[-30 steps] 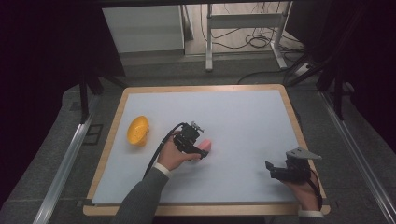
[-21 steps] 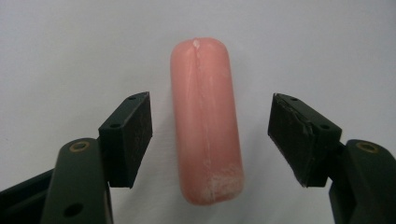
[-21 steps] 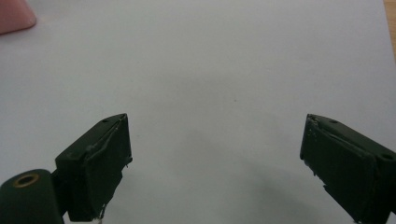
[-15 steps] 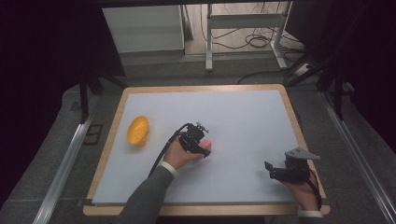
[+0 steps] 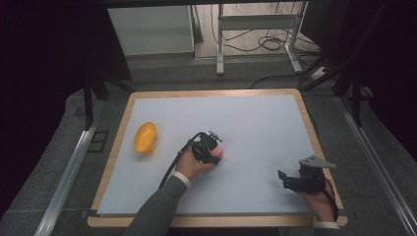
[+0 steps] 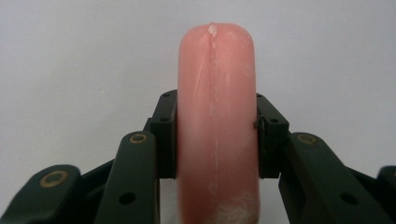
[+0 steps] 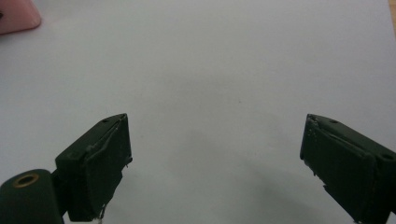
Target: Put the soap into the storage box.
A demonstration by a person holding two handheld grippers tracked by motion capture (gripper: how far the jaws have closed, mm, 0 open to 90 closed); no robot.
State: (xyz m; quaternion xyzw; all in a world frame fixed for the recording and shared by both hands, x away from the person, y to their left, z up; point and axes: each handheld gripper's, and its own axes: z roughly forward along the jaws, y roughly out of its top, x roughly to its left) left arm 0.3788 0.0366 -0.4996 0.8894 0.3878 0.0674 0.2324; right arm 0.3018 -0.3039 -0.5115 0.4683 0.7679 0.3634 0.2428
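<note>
A pink rounded object point(image 5: 218, 154) sits near the middle of the white board, and my left gripper point(image 5: 208, 147) is shut on it. In the left gripper view the pink object point(image 6: 217, 93) stands between the two black pads point(image 6: 166, 135), its rounded end reaching past them. A yellow oval object point(image 5: 145, 137) lies on the board to the left, apart from the hand. My right gripper point(image 5: 285, 179) rests low at the board's front right, open with nothing between its jaws. In the right gripper view point(image 7: 215, 158) the pink object point(image 7: 16, 16) shows at the top left corner.
The white board point(image 5: 255, 123) has a wooden rim and lies on a grey surface. Metal rails run along both sides. A metal stand point(image 5: 255, 29) and floor cables are beyond the far edge.
The left hand has turned a little and shifted slightly right with the pink object in its gripper. The right gripper has hardly moved.
</note>
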